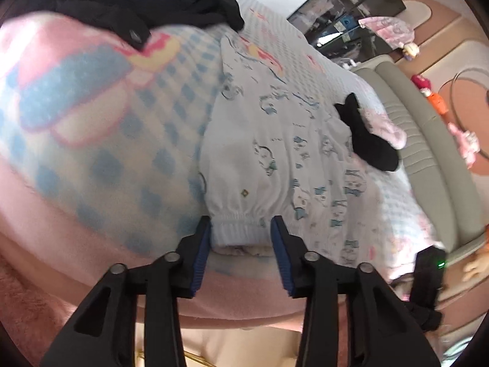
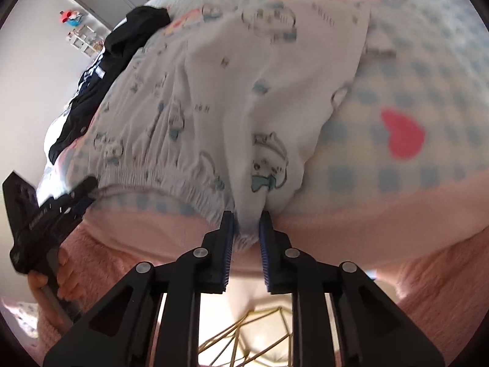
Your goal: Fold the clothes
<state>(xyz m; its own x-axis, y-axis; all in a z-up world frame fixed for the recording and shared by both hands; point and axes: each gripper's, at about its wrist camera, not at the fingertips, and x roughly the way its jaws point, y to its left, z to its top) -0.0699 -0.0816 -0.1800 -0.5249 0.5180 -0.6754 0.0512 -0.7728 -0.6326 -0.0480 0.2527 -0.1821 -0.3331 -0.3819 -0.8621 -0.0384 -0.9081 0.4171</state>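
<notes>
Bed (image 1: pixel 101 128): I see a checked blanket with a pink border; the pants lie flat on it near the near edge, waistband toward me.
Pants (image 1: pixel 275 165): white, printed; a black sock (image 1: pixel 366 134) rests on the far right part and should go before I fold.
Waistband (image 2: pixel 159 180): gathered elastic, running along the near edge.
Left tongs (image 1: pixel 241 229): released, straddling a waistband corner, pads not pressing; I'd clench them before lifting.
Right tongs (image 2: pixel 248 223): clenched on a bunch of waistband fabric; I'd keep both grips level and pull taut.
</notes>
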